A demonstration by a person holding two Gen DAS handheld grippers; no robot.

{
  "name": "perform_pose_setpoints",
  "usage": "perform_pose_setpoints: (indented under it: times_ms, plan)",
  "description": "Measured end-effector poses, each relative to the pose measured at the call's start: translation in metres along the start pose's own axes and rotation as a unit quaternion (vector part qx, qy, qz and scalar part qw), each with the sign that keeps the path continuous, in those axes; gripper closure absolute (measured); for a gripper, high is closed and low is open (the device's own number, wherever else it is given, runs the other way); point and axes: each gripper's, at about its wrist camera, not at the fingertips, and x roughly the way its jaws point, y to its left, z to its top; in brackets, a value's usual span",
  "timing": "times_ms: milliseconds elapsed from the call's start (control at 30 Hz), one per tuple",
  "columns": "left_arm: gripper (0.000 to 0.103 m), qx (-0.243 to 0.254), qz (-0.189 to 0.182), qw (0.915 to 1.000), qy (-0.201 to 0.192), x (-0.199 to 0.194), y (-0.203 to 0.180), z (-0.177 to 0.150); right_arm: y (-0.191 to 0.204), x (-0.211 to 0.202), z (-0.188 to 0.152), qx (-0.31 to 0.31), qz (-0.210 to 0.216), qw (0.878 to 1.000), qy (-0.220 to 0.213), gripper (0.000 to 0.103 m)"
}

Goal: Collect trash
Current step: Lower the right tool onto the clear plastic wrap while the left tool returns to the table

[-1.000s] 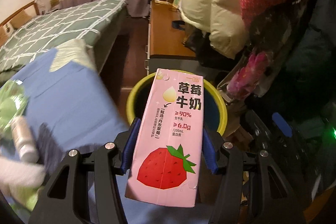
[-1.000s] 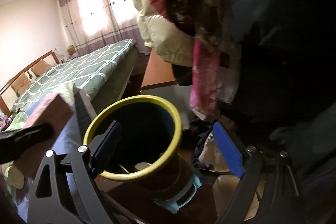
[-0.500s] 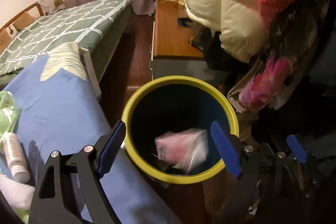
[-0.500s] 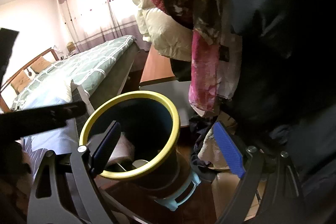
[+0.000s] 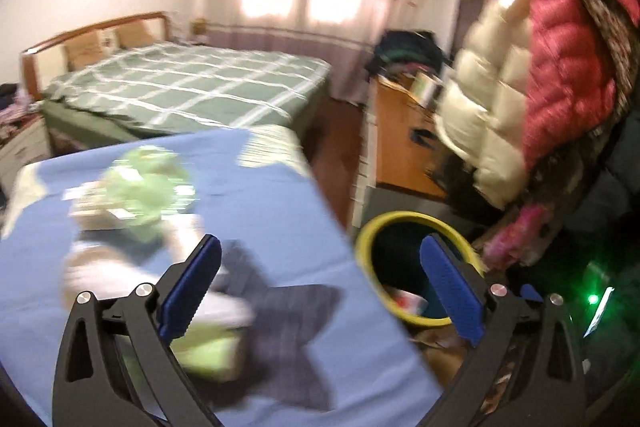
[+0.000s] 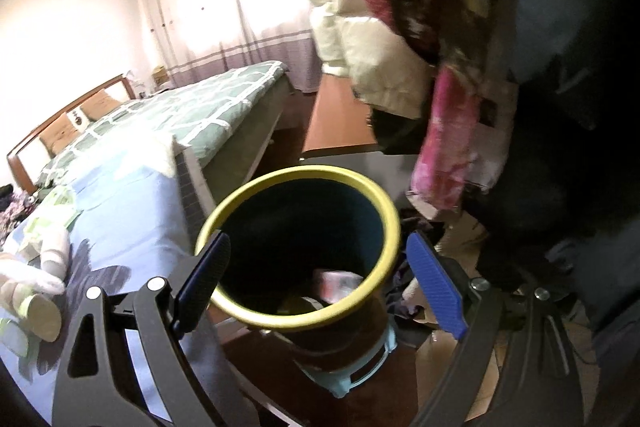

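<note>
My left gripper [image 5: 320, 291] has its jaws opening, nearly at full spread, with nothing between the blue pads. It sits over the blue cloth-covered bench [image 5: 280, 195], beside the round dark bin with the yellow rim [image 5: 404, 219]. On the bench lies a blurred heap of green and white wrappers [image 5: 144, 179]; I cannot tell the single pieces apart.

My right gripper [image 6: 316, 283] stands wide open and empty, its pads either side of the bin's near rim [image 6: 304, 319] in the wrist view; whether they touch it I cannot tell. Inside the bin lies the pink milk carton [image 6: 338, 283]. A pale cylindrical bottle [image 6: 54, 251] rests on the bench at the left edge. Cream and red padded jackets [image 5: 532, 75] hang above the bin.
</note>
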Motion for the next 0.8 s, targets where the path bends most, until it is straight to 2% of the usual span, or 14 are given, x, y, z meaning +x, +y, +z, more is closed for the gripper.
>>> perform_pose_setpoints:
  times_ms: [133, 233, 300, 367, 500, 633, 800]
  plan:
    - [0.005, -0.022, 0.074, 0.9964, -0.034, -0.038, 0.054, -0.010, 0.027, -0.005, -0.002, -0.016, 0.028, 0.999, 0.004, 0.018]
    - [0.005, -0.044, 0.146, 0.9867, -0.056, -0.064, 0.099, -0.022, 0.056, -0.007, -0.004, -0.037, 0.052, 0.998, 0.012, 0.017]
    - [0.005, -0.065, 0.191, 0.9772, -0.066, -0.079, 0.133, -0.032, 0.080, -0.008, -0.007, -0.056, 0.073, 0.996, 0.019, 0.017]
    - [0.005, -0.089, 0.219, 0.9693, -0.069, -0.092, 0.164, -0.041, 0.103, -0.009, -0.011, -0.075, 0.095, 0.992, 0.025, 0.017]
    - [0.005, -0.127, 0.229, 0.9628, -0.067, -0.108, 0.208, -0.056, 0.157, -0.019, -0.022, -0.117, 0.145, 0.982, 0.030, 0.017]
    - [0.005, -0.139, 0.237, 0.9586, -0.073, -0.121, 0.232, -0.070, 0.209, -0.036, -0.031, -0.164, 0.199, 0.966, 0.022, 0.017]
    - [0.005, -0.152, 0.241, 0.9556, -0.074, -0.130, 0.249, -0.084, 0.257, -0.040, -0.042, -0.215, 0.237, 0.947, 0.028, 0.017]
